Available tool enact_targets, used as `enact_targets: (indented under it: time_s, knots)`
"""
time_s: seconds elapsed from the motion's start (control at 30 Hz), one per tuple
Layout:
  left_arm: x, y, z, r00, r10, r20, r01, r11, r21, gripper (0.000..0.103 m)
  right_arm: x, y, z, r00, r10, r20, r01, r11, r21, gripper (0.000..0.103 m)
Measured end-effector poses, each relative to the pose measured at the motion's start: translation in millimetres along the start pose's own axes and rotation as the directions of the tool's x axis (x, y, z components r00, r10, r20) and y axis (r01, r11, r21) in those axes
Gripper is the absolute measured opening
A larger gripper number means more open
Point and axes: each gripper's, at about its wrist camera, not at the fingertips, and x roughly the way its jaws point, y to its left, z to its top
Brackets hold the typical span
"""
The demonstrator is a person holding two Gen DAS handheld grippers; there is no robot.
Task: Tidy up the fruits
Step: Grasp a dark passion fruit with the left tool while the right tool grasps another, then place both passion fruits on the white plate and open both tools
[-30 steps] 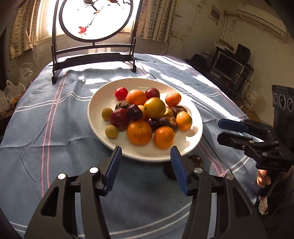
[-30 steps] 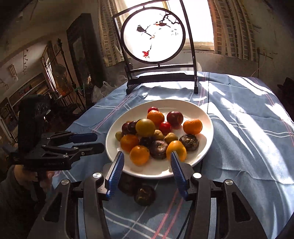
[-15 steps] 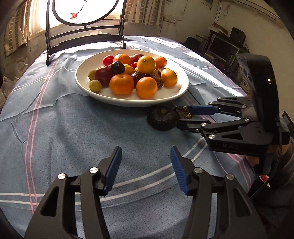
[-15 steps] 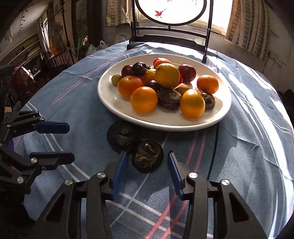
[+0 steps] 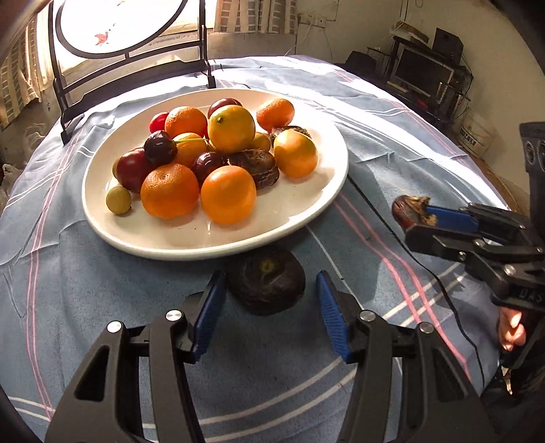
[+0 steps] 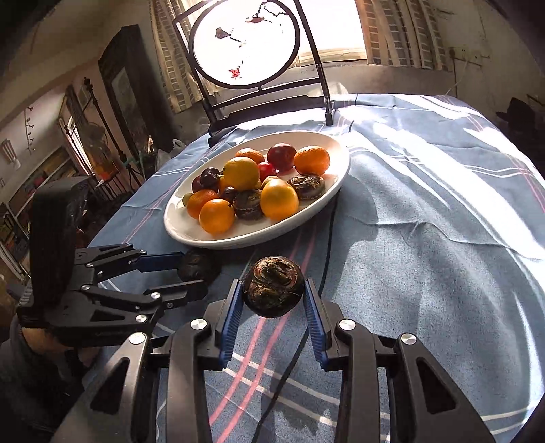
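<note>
A white plate (image 5: 306, 211) (image 6: 327, 201) piled with oranges, plums and dark dried fruits sits on the blue cloth. A dark dried fruit (image 5: 267, 284) (image 6: 196, 265) lies on the cloth by the plate's near rim. My left gripper (image 5: 267, 306) (image 6: 190, 271) is open around it, jaws on either side. My right gripper (image 6: 272, 293) (image 5: 414, 218) is shut on a second dark dried fruit (image 6: 274, 284) (image 5: 408, 211) and holds it above the cloth, right of the plate.
A black metal stand with a round painted panel (image 5: 126, 30) (image 6: 245, 44) stands behind the plate. A thin black cable (image 6: 327, 245) runs across the cloth beside the plate. Shelves and electronics (image 5: 422, 71) lie beyond the table's right edge.
My right gripper has closed on one dark fruit and lifted it off the cloth to the right. My left gripper has moved forward so its open jaws now flank the other dark fruit.
</note>
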Motion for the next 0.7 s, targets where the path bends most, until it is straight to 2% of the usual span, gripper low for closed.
enact_targets:
  time_s: [0.07,0.13,0.23,0.47,0.57,0.7]
  knots:
    - [3.5,0.2,3.6,1.000,-0.002,-0.005,0.002,1.000,-0.012,0.053,-2.4,3.3,-0.2,1.000,0.012,0.016,-0.012,1.000,-0.023,0.036]
    - [2.3,3.4,3.6,1.000,-0.002,0.002,0.002,1.000,-0.028,0.046,-1.5,7.2,-0.9,1.000,0.011,0.011,-0.010,0.999,-0.044,0.036]
    - [-6.0,10.8,-4.4,0.999,-0.041,0.008,0.042,0.997,-0.061,0.045,-2.9,7.7,-0.4,1.000,0.018,0.018,-0.017,0.999,-0.049,0.036]
    - [-59.5,21.2,-27.5,0.988,-0.068,0.137,0.080,0.994,-0.079,0.044,-10.2,13.1,1.9,0.998,0.046,0.037,-0.045,0.998,-0.043,0.036]
    - [-78.7,30.9,-18.4,0.978,-0.065,0.200,0.084,0.992,-0.089,0.045,-14.2,21.6,18.3,0.996,0.067,0.056,-0.064,0.997,-0.049,0.036]
    - [-78.5,47.2,16.7,0.971,-0.034,0.237,0.061,0.992,-0.108,0.045,-7.4,27.8,62.1,0.995,0.058,0.079,-0.054,0.998,-0.045,0.036]
